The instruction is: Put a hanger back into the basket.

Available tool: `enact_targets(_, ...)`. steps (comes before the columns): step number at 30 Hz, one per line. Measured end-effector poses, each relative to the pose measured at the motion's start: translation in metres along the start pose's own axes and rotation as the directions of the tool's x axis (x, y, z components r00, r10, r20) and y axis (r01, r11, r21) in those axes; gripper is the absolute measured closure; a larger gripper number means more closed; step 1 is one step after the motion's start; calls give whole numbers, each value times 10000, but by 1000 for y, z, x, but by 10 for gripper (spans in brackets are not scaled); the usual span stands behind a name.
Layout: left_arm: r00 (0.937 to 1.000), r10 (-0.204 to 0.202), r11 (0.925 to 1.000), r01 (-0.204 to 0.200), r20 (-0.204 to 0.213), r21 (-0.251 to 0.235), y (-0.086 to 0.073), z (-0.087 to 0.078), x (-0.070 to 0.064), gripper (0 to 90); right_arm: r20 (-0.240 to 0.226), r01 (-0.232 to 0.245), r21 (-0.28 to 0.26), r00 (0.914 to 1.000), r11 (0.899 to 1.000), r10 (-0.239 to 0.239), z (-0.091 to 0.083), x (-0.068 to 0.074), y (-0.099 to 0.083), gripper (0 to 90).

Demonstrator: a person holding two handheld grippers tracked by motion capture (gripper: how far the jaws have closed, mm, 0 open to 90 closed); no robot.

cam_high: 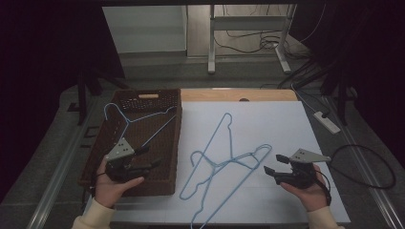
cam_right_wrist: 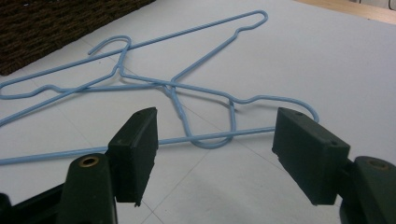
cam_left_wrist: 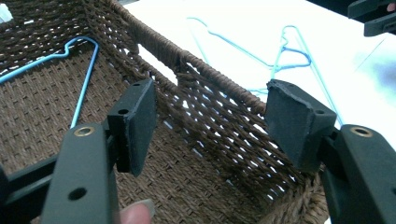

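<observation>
A brown woven basket [cam_high: 167, 102] stands at the table's left with one blue wire hanger [cam_high: 138, 120] lying inside it. Two more blue hangers [cam_high: 224, 160] lie crossed over each other on the white tabletop [cam_high: 272, 119]. My left gripper [cam_high: 150, 157] is open above the basket's near end with nothing between its jaws. In the left gripper view that gripper [cam_left_wrist: 217, 121] looks over the basket wall [cam_left_wrist: 210, 107] towards the table hangers [cam_left_wrist: 280, 56]. My right gripper [cam_high: 273, 163] is open just right of the crossed hangers. In its own view the right gripper [cam_right_wrist: 219, 149] frames those hangers [cam_right_wrist: 177, 93] without touching them.
A wooden strip [cam_high: 239, 94] runs along the table's far edge. A white power strip [cam_high: 327, 121] and a black cable loop [cam_high: 367, 167] lie on the floor at right. Another desk's legs [cam_high: 211, 43] stand behind. The right gripper [cam_left_wrist: 373, 16] shows at the left gripper view's top right corner.
</observation>
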State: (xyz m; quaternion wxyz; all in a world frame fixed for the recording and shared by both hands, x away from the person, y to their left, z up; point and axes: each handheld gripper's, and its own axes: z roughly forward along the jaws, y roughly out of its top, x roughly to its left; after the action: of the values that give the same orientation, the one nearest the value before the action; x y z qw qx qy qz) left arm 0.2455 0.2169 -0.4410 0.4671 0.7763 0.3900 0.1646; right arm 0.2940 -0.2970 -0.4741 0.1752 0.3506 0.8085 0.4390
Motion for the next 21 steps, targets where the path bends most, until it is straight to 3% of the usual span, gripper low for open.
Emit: enact_targets(21, 9997, -146, 9997, 149, 194, -173, -3, -3, -3, 339, -101, 144, 72, 9998, 9999, -143, 2, 4, 0, 318)
